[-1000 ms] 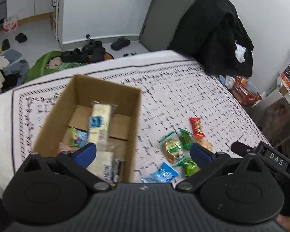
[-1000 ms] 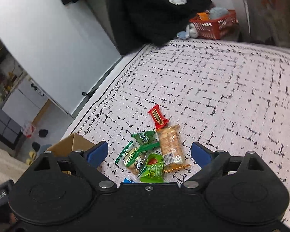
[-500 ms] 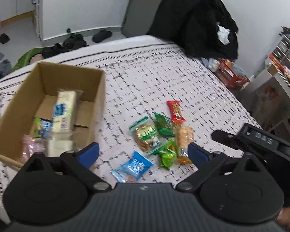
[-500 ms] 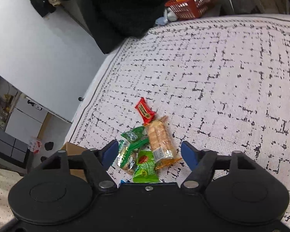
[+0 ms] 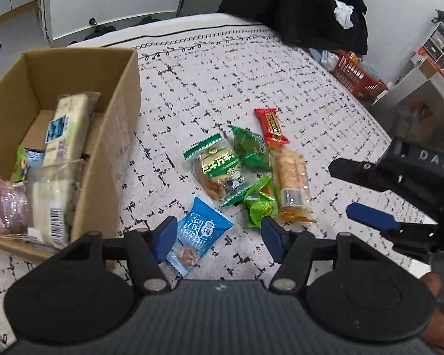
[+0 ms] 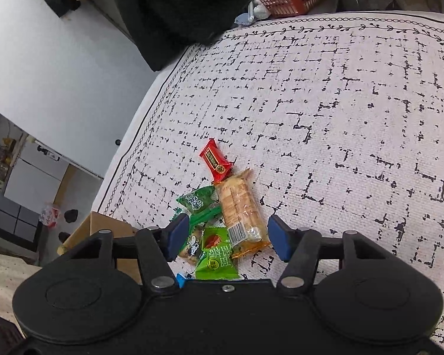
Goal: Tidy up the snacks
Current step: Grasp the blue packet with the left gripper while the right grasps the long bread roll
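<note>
A cardboard box (image 5: 124, 97) stands at the left on the patterned cloth and holds several wrapped snacks, among them a long pale bar (image 5: 66, 128). To its right lies a loose pile: a blue packet (image 5: 202, 232), a green-and-clear cookie pack (image 5: 217, 168), green packets (image 5: 248, 148), a cracker pack (image 5: 290, 179) and a red bar (image 5: 270, 125). My left gripper (image 5: 219, 238) is open, its fingers straddling the blue packet. My right gripper (image 6: 228, 238) is open above the cracker pack (image 6: 241, 210) and a light-green packet (image 6: 217, 256), with the red bar (image 6: 216, 161) beyond.
A black coat (image 5: 293, 3) hangs over something at the far edge of the cloth. An orange basket (image 5: 356, 75) sits on the floor at the far right, beside a grey cabinet (image 5: 423, 88). Bare cloth (image 6: 355, 124) stretches right of the pile.
My left gripper swung right from over the box to the snack pile and narrowed around the blue packet. My right gripper came down closer to the cracker pack and narrowed a little.
</note>
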`<move>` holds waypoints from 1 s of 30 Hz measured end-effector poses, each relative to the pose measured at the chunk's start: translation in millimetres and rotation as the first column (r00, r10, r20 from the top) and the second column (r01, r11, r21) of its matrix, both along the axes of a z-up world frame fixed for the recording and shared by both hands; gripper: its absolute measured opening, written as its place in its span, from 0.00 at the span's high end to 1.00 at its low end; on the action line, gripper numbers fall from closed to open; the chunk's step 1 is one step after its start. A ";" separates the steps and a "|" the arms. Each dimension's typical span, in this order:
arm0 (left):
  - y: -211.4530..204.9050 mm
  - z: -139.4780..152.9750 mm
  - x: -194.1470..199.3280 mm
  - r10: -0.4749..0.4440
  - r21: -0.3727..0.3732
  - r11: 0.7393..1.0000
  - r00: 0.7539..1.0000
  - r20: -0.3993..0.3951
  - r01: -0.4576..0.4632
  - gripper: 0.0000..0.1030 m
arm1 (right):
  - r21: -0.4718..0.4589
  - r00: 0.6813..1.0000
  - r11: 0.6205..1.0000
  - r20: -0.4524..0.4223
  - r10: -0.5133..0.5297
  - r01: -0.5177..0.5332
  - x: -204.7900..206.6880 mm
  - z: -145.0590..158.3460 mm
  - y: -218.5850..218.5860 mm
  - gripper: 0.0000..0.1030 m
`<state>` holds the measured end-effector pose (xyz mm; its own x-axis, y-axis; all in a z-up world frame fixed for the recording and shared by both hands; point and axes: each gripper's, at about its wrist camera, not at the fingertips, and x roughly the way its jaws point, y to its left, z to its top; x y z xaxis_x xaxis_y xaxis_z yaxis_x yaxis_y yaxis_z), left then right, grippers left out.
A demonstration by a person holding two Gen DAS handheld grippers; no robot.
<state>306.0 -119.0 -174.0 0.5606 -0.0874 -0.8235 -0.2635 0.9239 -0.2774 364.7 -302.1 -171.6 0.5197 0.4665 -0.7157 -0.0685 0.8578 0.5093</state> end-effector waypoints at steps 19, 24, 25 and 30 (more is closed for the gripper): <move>8.0 -36.9 11.5 0.011 0.039 0.999 0.999 -0.049 -0.009 0.39 | -0.141 0.999 0.990 -0.040 0.022 -0.027 16.9 -25.9 22.1 0.43; 8.0 -41.7 13.1 0.038 0.029 0.999 0.998 -0.054 -0.036 0.40 | -0.208 0.998 0.978 -0.066 0.020 -0.034 21.1 -38.5 30.5 0.43; 9.6 -41.5 13.0 0.045 0.022 0.999 0.998 -0.054 -0.044 0.40 | -0.214 0.997 0.976 -0.067 0.024 -0.038 22.4 -39.6 32.9 0.43; 18.0 -38.1 12.9 0.071 -0.020 0.997 0.995 -0.068 -0.073 0.68 | -0.292 0.998 0.954 -0.039 0.054 -0.063 22.3 -44.1 47.9 0.44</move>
<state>318.9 -101.0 -212.1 0.5092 -0.0673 -0.8580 -0.3482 0.8956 -0.2769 387.0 -254.3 -215.7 0.4733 0.2633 -0.8406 -0.1115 0.9645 0.2393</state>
